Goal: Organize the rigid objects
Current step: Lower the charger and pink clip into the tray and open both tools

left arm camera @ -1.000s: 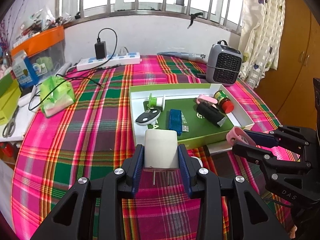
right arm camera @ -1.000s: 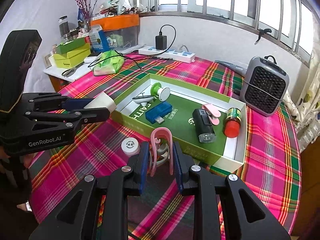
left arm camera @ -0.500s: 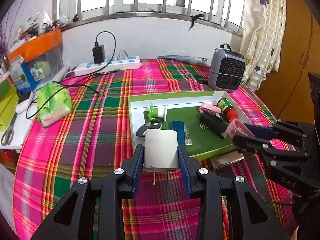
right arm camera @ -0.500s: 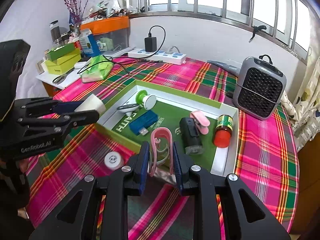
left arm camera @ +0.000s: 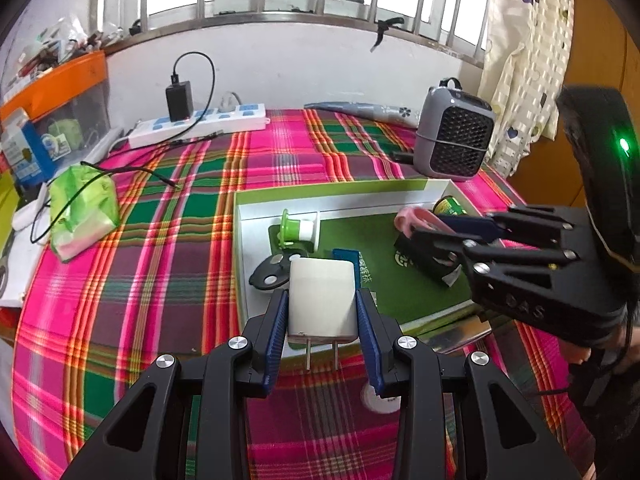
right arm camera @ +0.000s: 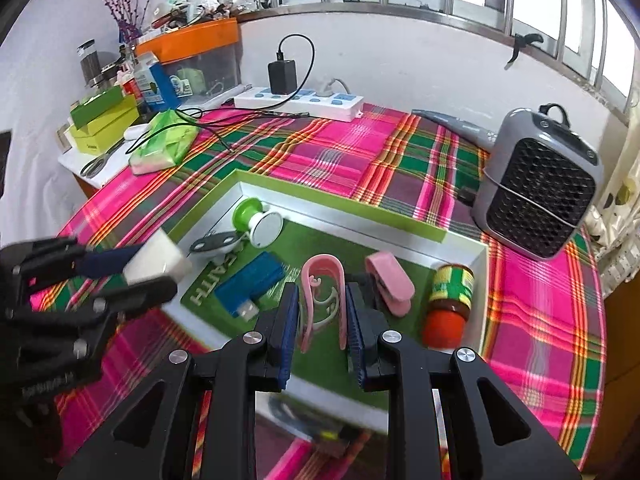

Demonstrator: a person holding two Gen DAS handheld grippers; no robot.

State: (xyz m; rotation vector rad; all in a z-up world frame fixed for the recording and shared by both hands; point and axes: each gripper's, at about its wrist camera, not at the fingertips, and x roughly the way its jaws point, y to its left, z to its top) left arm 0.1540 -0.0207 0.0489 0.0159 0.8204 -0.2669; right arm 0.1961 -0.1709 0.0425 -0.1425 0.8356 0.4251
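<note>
Surface: tabletop under a pink/green plaid cloth (left arm camera: 152,280); wall w/ barred window along the far edge.
Tray: green-rimmed box (right arm camera: 304,196), white inner walls, green liner, near the tabletop's right side.
L gripper (left arm camera: 322,312): jaws clamped on a white plug adapter (left arm camera: 322,300), prongs pointing back toward the camera; held above the tray's near-left corner.
R gripper (right arm camera: 322,312): jaws clamped on a pink clip (right arm camera: 322,292), U-shaped, bend pointing away; held over the tray's near edge, above the liner.
Tray contents, left end: green-and-white spool (right arm camera: 256,220) near the far-left corner; black/grey key fob (right arm camera: 214,242) beside it; blue USB device (right arm camera: 250,280) on the liner.
Tray contents, right end: second pink clip (right arm camera: 390,286) lying on a black item, mostly hidden; red-capped jar (right arm camera: 448,300) on its side along the right wall, cap toward the near edge.
Outside tray: white round cap (left arm camera: 378,398) on the cloth by the near edge; silvery flat item (left arm camera: 452,332) against the tray's near wall, identity unclear.
Far edge: white power strip (left arm camera: 200,128) w/ black charger (left arm camera: 179,100) plugged in.
Far-right corner: grey heater (right arm camera: 536,204).
Left edge: green tissue pack (left arm camera: 82,210).
</note>
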